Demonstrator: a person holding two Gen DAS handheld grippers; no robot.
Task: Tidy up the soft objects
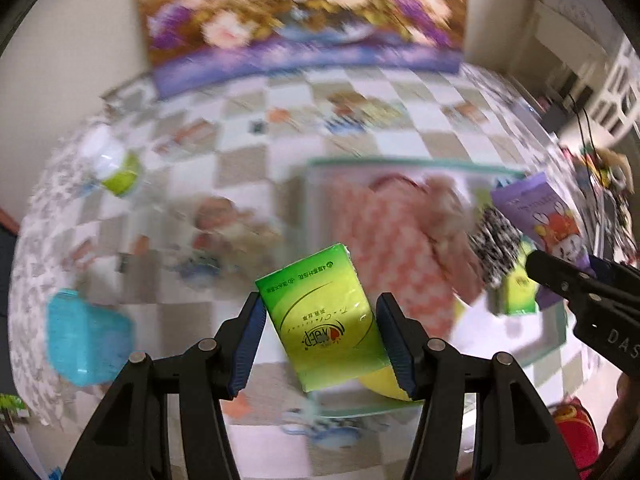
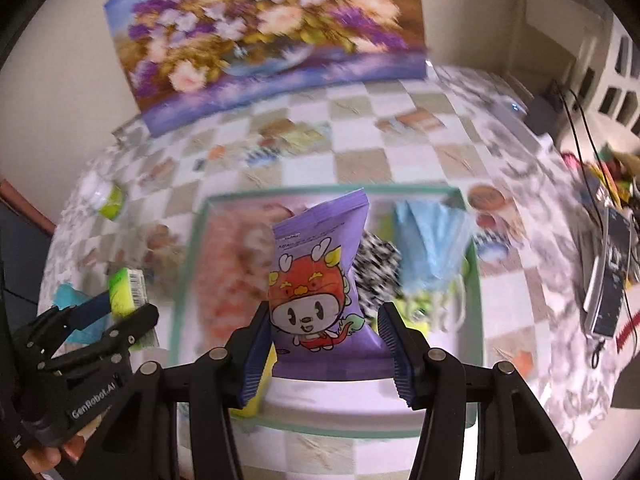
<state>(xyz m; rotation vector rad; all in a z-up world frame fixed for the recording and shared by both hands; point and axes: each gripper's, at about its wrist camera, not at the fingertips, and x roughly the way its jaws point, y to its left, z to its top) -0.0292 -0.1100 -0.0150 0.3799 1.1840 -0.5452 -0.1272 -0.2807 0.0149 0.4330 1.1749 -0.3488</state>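
The left gripper (image 1: 320,332) squeezes the green tissue pack (image 1: 324,320) and the right gripper (image 2: 324,344) squeezes the purple pouch (image 2: 320,280), both above the tray (image 2: 476,280), so lower each gently before letting go.

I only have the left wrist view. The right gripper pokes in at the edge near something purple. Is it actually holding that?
Observer: Yes. The right gripper is shut on a purple packet with a cartoon figure on it, pads on both sides, above the green-rimmed tray.
Operator: That packet blocks my view of the tray behind it. Anything there?
Observer: A light blue item, maybe a face mask, lies in the tray's right part.
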